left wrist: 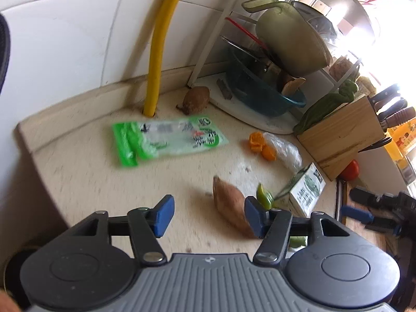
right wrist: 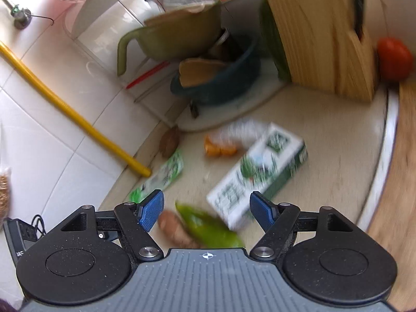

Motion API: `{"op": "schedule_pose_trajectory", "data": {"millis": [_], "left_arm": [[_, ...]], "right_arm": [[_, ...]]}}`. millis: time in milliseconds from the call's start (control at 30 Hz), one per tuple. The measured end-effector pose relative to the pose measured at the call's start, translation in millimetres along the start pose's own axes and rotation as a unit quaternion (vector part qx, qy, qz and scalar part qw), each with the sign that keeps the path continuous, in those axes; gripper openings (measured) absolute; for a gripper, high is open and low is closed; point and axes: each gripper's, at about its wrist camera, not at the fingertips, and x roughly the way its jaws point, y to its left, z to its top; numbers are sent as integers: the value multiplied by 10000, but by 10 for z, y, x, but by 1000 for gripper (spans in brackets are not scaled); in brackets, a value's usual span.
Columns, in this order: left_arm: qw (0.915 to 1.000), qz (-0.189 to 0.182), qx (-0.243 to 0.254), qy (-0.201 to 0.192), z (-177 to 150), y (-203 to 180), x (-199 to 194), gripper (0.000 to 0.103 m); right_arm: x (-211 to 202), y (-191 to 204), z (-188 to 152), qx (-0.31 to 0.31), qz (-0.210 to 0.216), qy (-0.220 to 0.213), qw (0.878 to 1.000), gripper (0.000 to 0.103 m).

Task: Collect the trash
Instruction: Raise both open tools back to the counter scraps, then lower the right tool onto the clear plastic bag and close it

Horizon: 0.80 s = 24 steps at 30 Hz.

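On the beige counter lies a green-and-clear plastic wrapper (left wrist: 166, 136) (right wrist: 161, 179), flat near the wall. A green-and-white carton (right wrist: 257, 174) (left wrist: 308, 188) lies on its side. Orange peel pieces (left wrist: 261, 145) (right wrist: 219, 147) sit beside a crumpled clear bag (left wrist: 284, 150). My left gripper (left wrist: 208, 215) is open above the counter, with a sweet potato (left wrist: 230, 208) by its right finger. My right gripper (right wrist: 206, 212) is open, with a green pepper (right wrist: 208, 226) and the sweet potato (right wrist: 173, 227) just below it and the carton just ahead.
A yellow hose (left wrist: 158, 52) comes down the tiled wall. A dish rack with a blue bowl (left wrist: 262, 96) and a green jug (left wrist: 288, 39) stands at the back. A wooden knife block (left wrist: 340, 140) and a tomato (right wrist: 394, 61) are on the right. A brown root (left wrist: 195, 98) lies by the wall.
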Motion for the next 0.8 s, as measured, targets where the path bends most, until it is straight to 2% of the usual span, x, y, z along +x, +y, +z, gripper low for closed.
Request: {"op": "schedule_pose_trajectory", "data": {"millis": [200,333,500,633,800], "left_arm": [[9989,-103,456,63,243,107,189,56],[9952,-66,968,111,406,152,324,56],[9820,-36,1854,361,584,91,599,56],[9729,89,2230,607,706,96,859,56],[9568,198,2790,795,778,20,1119,56]], "right_arm": [[380,83,323,-509,-507,40,9974,82],[735,170,518,-1223,-1045,269,9866,82],[1102,134,662,-1732,-1309,700,9736,82],[1259,86,710,-1978,-1308,938,9669,82],[1417,14,741,-2212,-1345,1199,9584,83]]}}
